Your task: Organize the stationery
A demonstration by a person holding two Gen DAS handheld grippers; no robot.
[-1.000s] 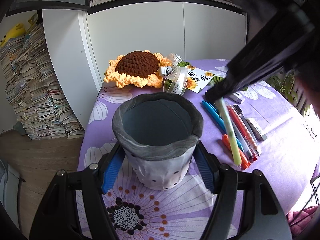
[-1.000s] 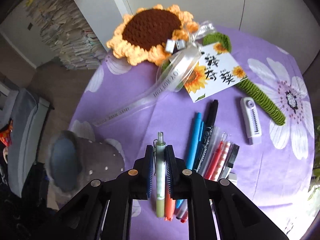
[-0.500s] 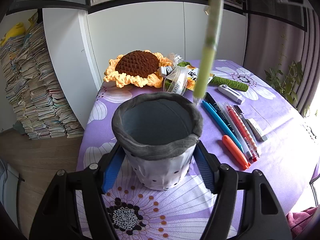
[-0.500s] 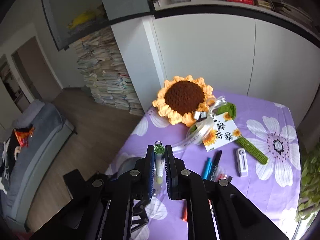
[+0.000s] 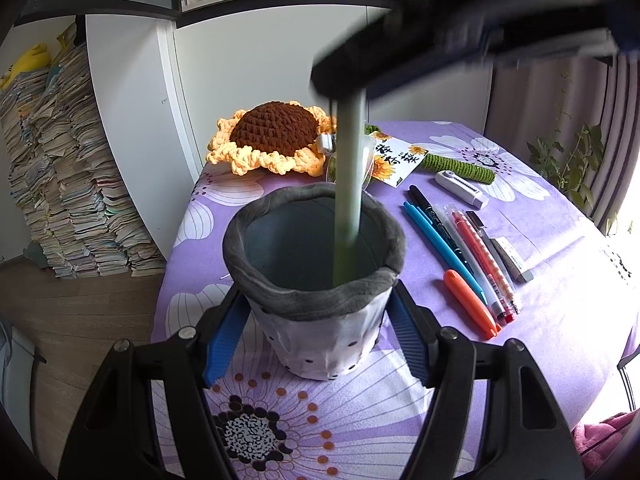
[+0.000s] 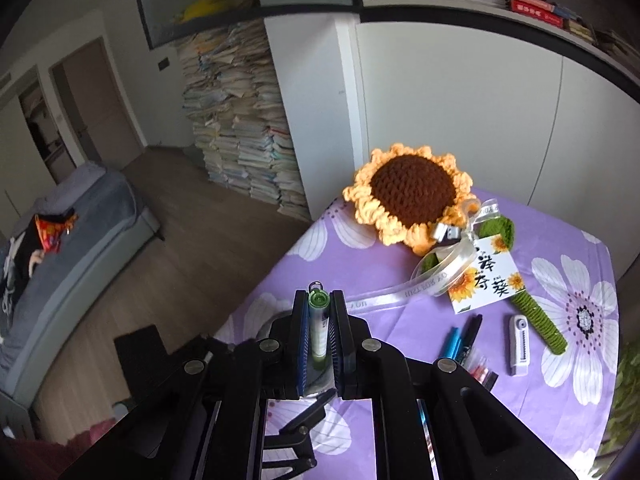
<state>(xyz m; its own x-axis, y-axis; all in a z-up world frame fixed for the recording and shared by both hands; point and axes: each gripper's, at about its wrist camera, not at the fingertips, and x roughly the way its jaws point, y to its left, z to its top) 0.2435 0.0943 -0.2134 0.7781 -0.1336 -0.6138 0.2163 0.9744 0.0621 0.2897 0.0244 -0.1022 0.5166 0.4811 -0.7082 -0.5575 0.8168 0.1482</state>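
A grey fabric pen pot (image 5: 320, 280) stands on the purple flowered tablecloth (image 5: 540, 320). My left gripper (image 5: 316, 336) has its blue pads on both sides of the pot and is shut on it. My right gripper (image 6: 319, 320) is shut on a green pen (image 6: 319, 328) and holds it upright above the pot. In the left wrist view the green pen (image 5: 348, 184) reaches down inside the pot, with the right gripper (image 5: 340, 84) blurred above. Several pens (image 5: 460, 248) lie in a row right of the pot.
A crochet sunflower (image 5: 276, 136) with a ribbon and a card (image 5: 394, 156) lies at the table's far end. A white correction tape (image 5: 460, 188) and an orange marker (image 5: 470, 304) lie by the pens. Book stacks (image 5: 60, 184) stand at the left wall.
My right gripper has carried the green pen from the pen row up and over the pot, turned it upright and lowered its tip into the pot. The left gripper and pot have not moved.
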